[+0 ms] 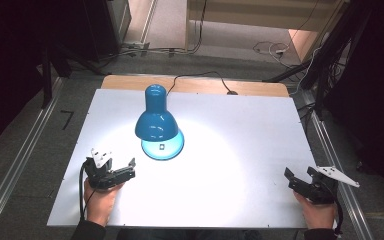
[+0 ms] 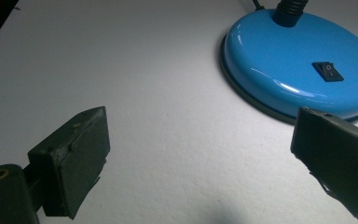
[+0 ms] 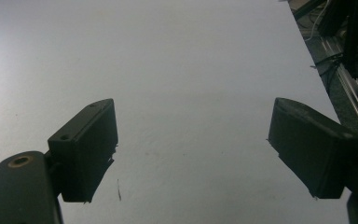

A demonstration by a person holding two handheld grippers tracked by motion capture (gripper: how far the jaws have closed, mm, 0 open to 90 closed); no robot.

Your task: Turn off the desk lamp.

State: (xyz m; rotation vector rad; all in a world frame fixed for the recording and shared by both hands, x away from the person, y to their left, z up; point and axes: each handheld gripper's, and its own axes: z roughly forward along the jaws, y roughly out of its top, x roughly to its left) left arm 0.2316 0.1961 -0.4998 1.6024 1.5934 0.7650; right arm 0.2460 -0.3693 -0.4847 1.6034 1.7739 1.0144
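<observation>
left gripper [image 1: 125,169], jaws spread, beside the lit glossy blue desk lamp's round base [image 2: 298,60], likely approaching its black rocker switch [image 2: 327,71]; right gripper [image 1: 300,176], jaws spread, idles well apart.

Rocker switch [image 2: 327,71] on blue lamp base [image 2: 279,60], "I" and "O" marks

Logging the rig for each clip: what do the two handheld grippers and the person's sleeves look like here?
Both the left gripper and the right gripper are black, each with two flat rectangular jaws. Each carries a pale three-cornered plate on top and trails a black cable along the hand. Dark sleeves cover the wrists.
</observation>
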